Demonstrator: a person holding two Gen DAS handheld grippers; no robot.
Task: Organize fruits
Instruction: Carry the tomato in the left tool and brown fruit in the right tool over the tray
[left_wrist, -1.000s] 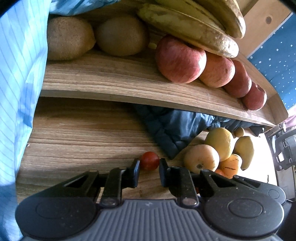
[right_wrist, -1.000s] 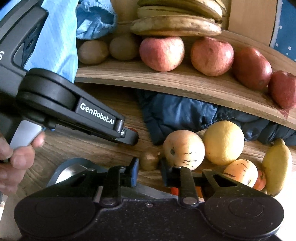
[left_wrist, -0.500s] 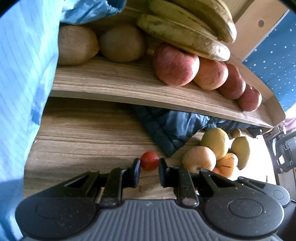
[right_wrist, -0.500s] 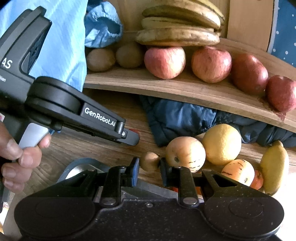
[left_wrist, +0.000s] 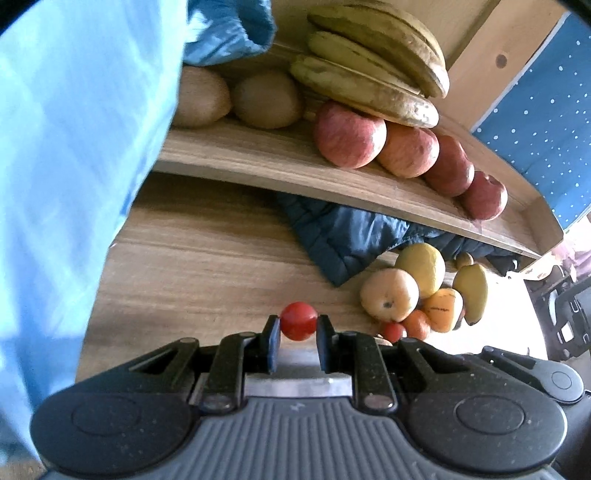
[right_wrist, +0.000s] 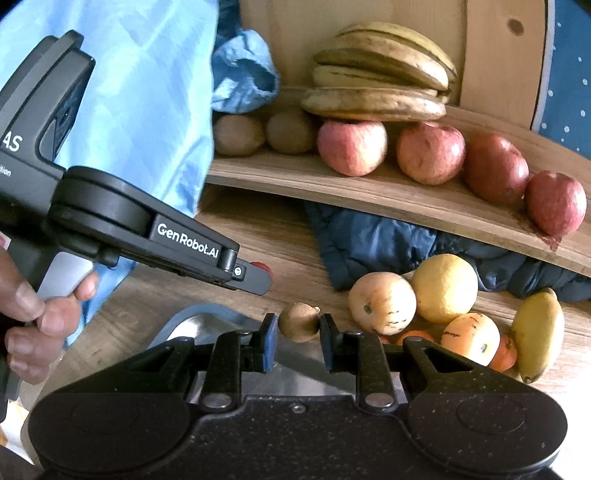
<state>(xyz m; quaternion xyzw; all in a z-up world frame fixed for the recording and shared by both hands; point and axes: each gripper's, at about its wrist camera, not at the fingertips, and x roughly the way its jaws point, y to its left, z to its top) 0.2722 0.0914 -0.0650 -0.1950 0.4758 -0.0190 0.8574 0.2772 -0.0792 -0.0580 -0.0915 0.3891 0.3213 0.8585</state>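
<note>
My left gripper (left_wrist: 297, 328) is shut on a small red tomato (left_wrist: 298, 320), held above the wooden table (left_wrist: 207, 273). My right gripper (right_wrist: 297, 329) is shut on a small brown fruit (right_wrist: 298, 321). In the right wrist view the left gripper (right_wrist: 258, 275) reaches in from the left, the tomato (right_wrist: 260, 266) peeking past its tip. The raised shelf (right_wrist: 406, 195) carries two kiwis (right_wrist: 239, 135), a row of red apples (right_wrist: 352, 147) and a bunch of bananas (right_wrist: 380, 86). On the table at the right, a heap holds pale round fruits (right_wrist: 382, 302), oranges (right_wrist: 470, 338) and lemons (right_wrist: 537, 330).
A dark blue quilted cloth (right_wrist: 369, 243) lies under the shelf's front edge. A light blue sleeve (left_wrist: 74, 166) fills the left side, and a crumpled blue bag (right_wrist: 243, 74) sits behind the kiwis. A hand (right_wrist: 33, 321) grips the left tool's handle. A metal bowl rim (right_wrist: 207, 325) shows below.
Both grippers have lifted and drawn back from the table with their small fruits still gripped. The shelf and the fruit heap now appear farther off and lower in view.
</note>
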